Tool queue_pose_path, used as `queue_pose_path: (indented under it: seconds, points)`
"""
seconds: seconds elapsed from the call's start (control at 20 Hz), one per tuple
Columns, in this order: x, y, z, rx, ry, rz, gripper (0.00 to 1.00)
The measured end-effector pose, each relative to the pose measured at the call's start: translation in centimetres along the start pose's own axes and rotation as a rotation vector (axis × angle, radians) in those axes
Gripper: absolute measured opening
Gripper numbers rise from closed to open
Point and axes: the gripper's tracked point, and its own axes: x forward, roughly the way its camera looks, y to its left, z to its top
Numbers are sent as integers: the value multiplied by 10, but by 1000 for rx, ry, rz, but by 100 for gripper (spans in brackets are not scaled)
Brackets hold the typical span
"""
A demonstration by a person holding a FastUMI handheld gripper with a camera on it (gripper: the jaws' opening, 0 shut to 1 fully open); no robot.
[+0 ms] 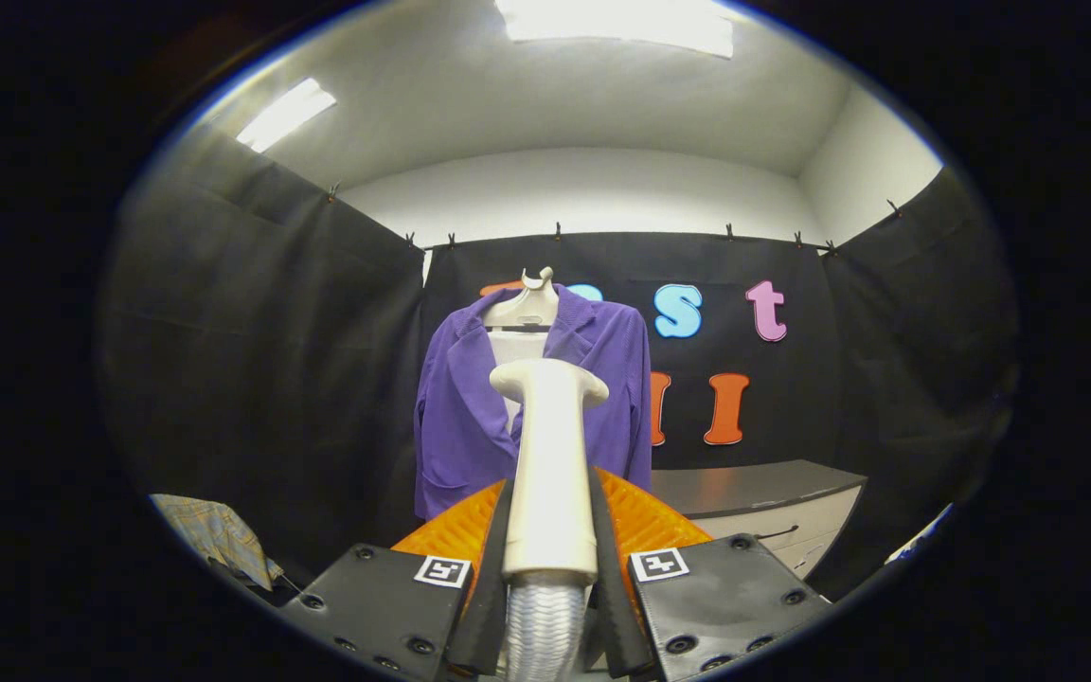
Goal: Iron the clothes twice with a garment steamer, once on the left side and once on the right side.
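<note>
**Gripping the steamer handle, head raised toward the purple jacket**

Clamping from both sides, the gripper point(550, 530) has its two fingers pressed against the upright handle of the garment steamer point(548, 455), low in the centre of the frame. The handle is pale and smooth, standing nearly vertical between the fingers, and it widens at the top into a flat head in the middle of the picture. Below the handle, a ribbed grey hose point(544, 625) runs down out of the bottom centre, between the finger bases.

Beyond the steamer head, just above and behind it, a purple jacket point(456, 417) hangs open on a white hanger point(528, 303) against the black booth wall. The head overlaps the jacket's front opening in this view; whether it touches the fabric cannot be told. A white garment or form shows between the jacket's lapels.

At centre right, past the fingers, a grey-topped cabinet point(754, 488) with a dark drawer handle stands against the wall. At lower left lies a piece of plaid cloth point(219, 540). Ceiling lights point(285, 114) glow at upper left and top centre.
</note>
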Motion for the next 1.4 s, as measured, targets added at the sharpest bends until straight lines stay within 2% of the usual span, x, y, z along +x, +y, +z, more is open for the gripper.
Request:
queue_pose_path:
  seconds: [0.5, 1.4]
  points:
    - [-13, -27, -2, -4, -1, -28, 48]
    - [-15, -37, -2, 17, -10, -43, 48]
